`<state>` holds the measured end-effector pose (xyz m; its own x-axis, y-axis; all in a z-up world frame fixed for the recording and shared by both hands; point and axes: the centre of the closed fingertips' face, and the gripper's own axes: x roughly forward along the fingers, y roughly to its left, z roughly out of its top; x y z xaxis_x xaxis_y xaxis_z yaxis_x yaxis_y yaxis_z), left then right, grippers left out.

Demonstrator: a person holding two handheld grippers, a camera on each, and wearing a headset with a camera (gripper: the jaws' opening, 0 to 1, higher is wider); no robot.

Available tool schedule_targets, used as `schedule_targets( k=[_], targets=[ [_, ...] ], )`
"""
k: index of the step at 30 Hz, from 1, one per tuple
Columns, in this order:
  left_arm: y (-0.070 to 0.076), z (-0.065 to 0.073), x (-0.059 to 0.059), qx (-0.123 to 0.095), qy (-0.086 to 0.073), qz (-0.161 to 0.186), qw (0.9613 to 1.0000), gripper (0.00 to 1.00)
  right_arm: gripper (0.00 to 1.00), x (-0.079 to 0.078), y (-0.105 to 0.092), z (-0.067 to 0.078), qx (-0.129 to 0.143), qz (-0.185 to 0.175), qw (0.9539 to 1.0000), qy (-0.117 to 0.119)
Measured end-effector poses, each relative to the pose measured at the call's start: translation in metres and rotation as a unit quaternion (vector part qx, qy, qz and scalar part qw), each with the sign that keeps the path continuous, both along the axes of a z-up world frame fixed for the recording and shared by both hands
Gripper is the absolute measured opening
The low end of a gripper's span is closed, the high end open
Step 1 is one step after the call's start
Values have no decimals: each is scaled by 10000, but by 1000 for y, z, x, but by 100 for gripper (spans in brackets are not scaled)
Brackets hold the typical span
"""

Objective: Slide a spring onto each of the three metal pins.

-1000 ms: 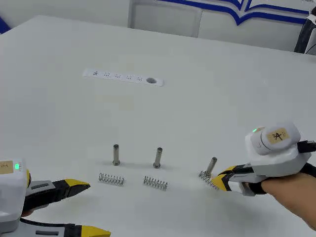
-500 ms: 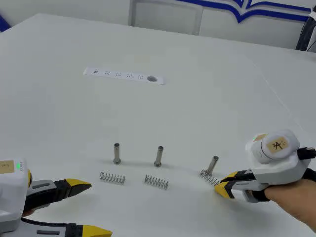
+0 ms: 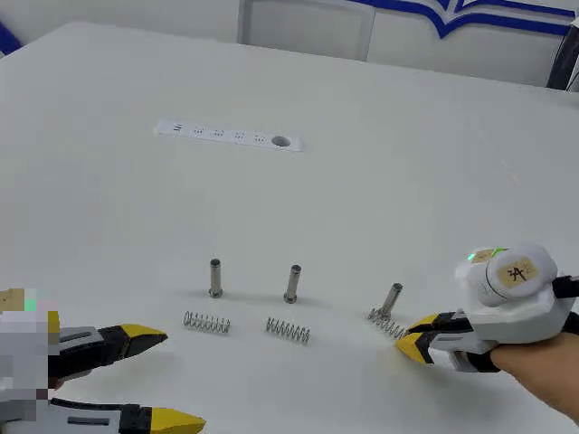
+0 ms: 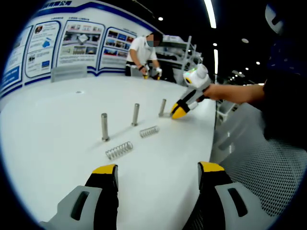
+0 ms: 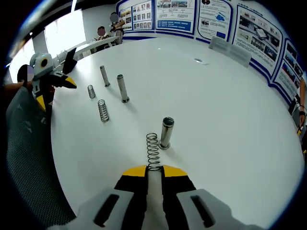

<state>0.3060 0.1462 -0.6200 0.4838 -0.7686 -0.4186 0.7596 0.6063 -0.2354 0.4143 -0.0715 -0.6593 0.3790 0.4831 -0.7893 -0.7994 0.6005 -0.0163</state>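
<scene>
spring (image 5: 153, 149) beside the right-hand pin (image 5: 166, 132) lies on the table (image 3: 362, 181), its near end pinched in my right claw (image 5: 148, 168); left claw (image 4: 158, 167) gapes, holding nothing; first of three, i judge; next i must lift that spring, stand it upright and thread it over the pin's top.

A wide white desk (image 3: 407, 163) is stretching toward the far wall, with a white power strip (image 3: 226, 136) lying flat on it. Display boards (image 4: 72, 43) — blue and white, covered in small pictures and text — are lining the wall behind. Long ceiling lights (image 4: 209, 9) are glowing against a dark ceiling. A person (image 4: 141, 52) in a white shirt is standing beyond the desk's far end, and a pale chair back (image 3: 303, 27) is showing past its edge.
</scene>
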Motion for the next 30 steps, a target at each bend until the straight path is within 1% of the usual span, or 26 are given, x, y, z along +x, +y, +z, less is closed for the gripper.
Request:
schedule_targets(
  k=[5,16,20,30],
  targets=[
    [0,0,0,5,10,-9,10000,69,12,0,1,8,22,-18,10000,-60],
    [-1,-2,-2,11,34,-57,10000,69,12,0,4,26,8,43,9996,-294],
    [-2,-1,-2,2,34,-61,10000,69,12,2,5,30,-1,59,9994,-327],
    [-2,-1,-2,-5,32,-63,10000,69,12,2,6,36,2,33,9995,-303]
  ],
)
